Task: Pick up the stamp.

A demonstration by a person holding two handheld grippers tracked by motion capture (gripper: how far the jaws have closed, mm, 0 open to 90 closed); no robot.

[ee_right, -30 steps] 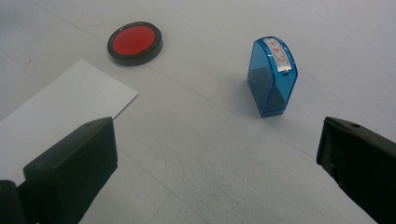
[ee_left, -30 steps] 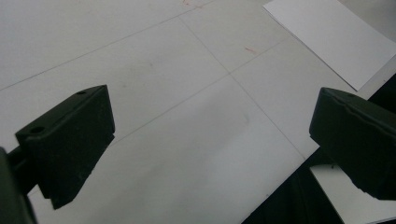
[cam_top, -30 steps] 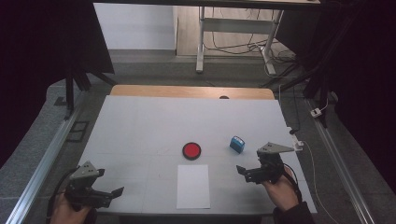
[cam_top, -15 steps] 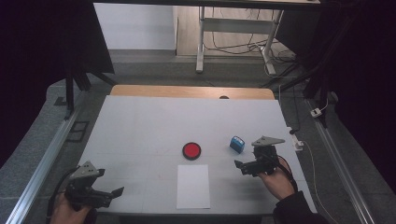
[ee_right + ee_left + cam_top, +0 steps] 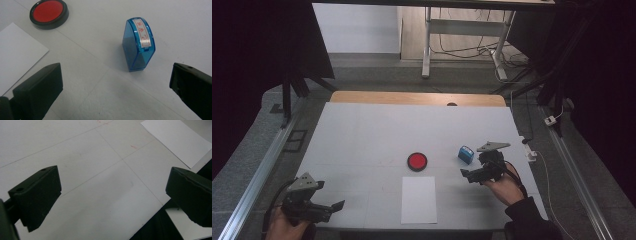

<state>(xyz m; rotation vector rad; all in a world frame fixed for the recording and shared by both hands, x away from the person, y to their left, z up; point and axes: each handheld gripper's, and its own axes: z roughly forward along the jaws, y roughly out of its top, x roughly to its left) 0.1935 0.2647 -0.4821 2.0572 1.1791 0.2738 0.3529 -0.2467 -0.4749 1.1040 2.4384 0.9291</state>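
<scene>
The counter (image 5: pixel 362 135) is a wide pale surface with faint grid lines, and I use the white sheet of paper (image 5: pixel 418 199) near its front edge as the landmark for all places. Behind the paper, just beyond its far edge, lies the round red ink pad (image 5: pixel 417 161) in its black rim. To the right of the paper and a little farther back stands the blue stamp (image 5: pixel 465 154), upright on its flat base, apart from the pad and apart from the paper. The right hand-held gripper (image 5: pixel 469 173) is also right of the paper, between the paper and the stamp in depth, and its jaws stand wide apart with nothing between them. In the right gripper view the stamp (image 5: pixel 138 45) sits ahead of the jaws and roughly centred in the gap, not yet between them; its white label strip with red characters runs along the curved top, and this long axis points mostly away from the camera, so I judge the jaws would close on the two broad blue faces. The left hand-held gripper (image 5: pixel 329 206) rests far to the left of the paper at the front edge of the counter, also spread and empty, with only bare counter ahead. The right one is clearly the nearer to the stamp, so the coming grasp seems to belong to it.
</scene>
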